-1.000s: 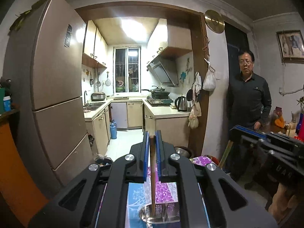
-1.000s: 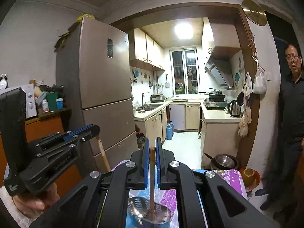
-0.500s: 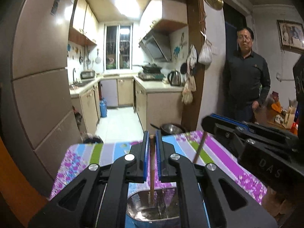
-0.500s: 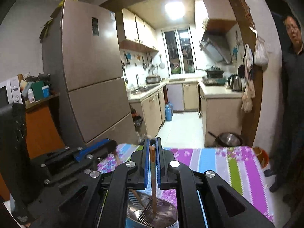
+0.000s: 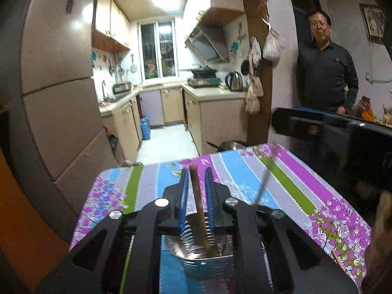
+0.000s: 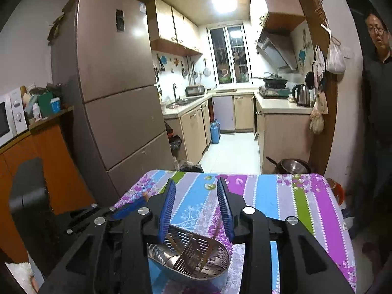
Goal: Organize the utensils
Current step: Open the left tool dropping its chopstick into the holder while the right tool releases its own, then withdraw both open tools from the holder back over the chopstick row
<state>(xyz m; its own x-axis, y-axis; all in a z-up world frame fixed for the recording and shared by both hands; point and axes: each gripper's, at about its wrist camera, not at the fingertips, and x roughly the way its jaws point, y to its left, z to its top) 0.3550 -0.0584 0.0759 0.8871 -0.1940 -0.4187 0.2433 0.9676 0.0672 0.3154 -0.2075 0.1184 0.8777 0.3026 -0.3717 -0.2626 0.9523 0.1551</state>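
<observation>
A steel utensil holder [image 5: 196, 259] stands on the striped floral tablecloth [image 5: 294, 183]. My left gripper [image 5: 196, 171] hovers over it with its jaws opening. A wooden chopstick [image 5: 197, 203] stands between the blue pads with a gap on each side, its lower end inside the holder. A second thin chopstick [image 5: 263, 183] shows blurred, slanting down to the holder's rim. My right gripper [image 6: 196, 181] is over the holder [image 6: 215, 259] with its jaws opening and nothing between them. A wooden chopstick [image 6: 212, 241] leans inside, right of the slotted divider. Each view shows the other gripper alongside.
A person in dark clothes [image 5: 325, 73] stands past the table's right side. A tall fridge [image 6: 117, 73] is beyond the left corner, an orange cabinet [image 6: 49, 152] beside it. A steel pot [image 6: 292, 166] sits on the floor behind the table's far edge.
Both grippers have sunk toward the holder. Both sets of jaws, shut on chopsticks before, have parted. The right gripper's chopstick has left its pads and leans in the holder.
</observation>
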